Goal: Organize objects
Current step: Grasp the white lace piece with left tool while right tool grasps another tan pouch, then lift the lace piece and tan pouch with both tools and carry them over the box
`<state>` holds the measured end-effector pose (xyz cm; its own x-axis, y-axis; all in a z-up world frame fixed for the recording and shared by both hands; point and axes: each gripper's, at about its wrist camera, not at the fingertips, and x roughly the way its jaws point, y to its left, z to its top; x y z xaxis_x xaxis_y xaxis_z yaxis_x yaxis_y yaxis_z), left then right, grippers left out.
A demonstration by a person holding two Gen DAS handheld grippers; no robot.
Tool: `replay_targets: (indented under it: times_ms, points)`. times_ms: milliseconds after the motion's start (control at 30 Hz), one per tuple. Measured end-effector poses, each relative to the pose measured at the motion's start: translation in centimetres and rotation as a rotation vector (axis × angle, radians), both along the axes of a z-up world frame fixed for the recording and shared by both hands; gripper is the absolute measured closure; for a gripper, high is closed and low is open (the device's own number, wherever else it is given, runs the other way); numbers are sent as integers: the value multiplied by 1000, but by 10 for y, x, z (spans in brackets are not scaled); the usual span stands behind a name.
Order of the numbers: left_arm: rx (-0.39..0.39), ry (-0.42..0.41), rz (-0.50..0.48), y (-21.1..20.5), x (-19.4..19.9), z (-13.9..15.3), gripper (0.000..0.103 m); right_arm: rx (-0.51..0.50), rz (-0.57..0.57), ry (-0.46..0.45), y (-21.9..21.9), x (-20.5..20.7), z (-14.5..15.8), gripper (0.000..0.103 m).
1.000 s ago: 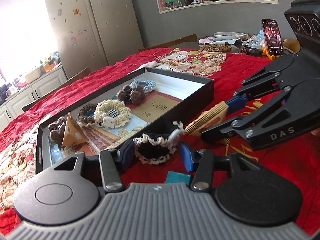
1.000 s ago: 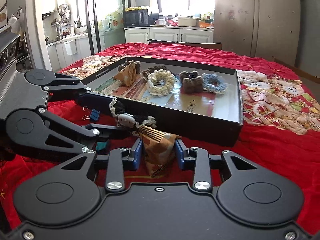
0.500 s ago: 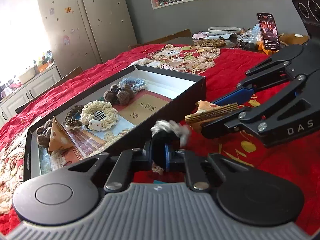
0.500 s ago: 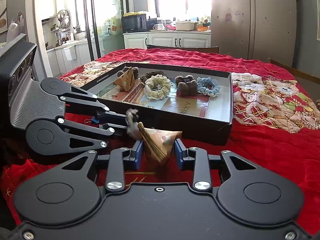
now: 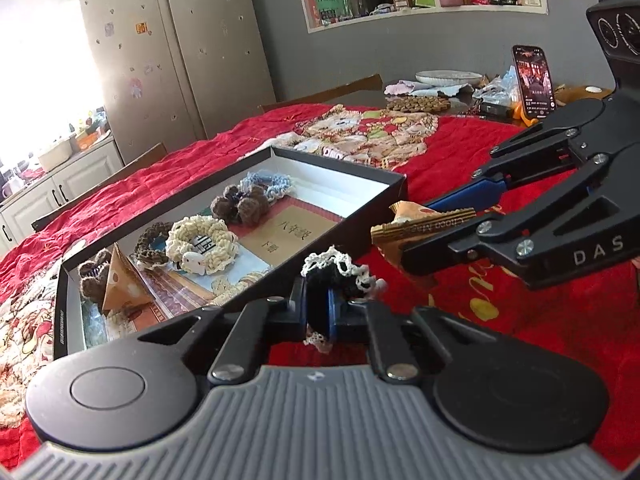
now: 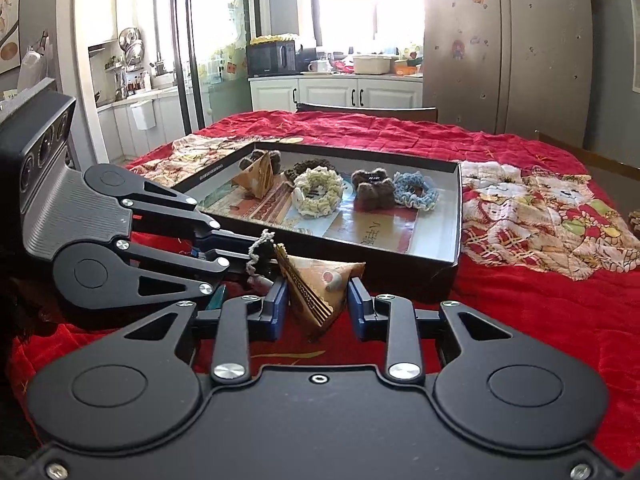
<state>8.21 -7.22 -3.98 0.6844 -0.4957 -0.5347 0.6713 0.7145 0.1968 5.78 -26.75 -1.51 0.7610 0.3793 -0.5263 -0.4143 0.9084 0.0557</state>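
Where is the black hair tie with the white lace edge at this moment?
The black hair tie is pinched in the left gripper, just outside the near wall of the black box, beside the snack packet held by the right gripper.

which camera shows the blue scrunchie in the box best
The right wrist view: the blue scrunchie lies whole and unobstructed in the box. In the left wrist view a brown scrunchie partly hides it.

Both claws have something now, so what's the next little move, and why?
Probably carry both over the box wall. The left claw is shut on the black scrunchie, the right claw on the packet; both sit outside the box that holds the others.
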Motion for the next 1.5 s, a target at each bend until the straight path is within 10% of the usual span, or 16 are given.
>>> replay_targets:
  times_ms: [1500]
  points:
    - [-182, -66, 114, 43, 21, 60, 91, 23, 21, -130, 20, 33, 62, 73]
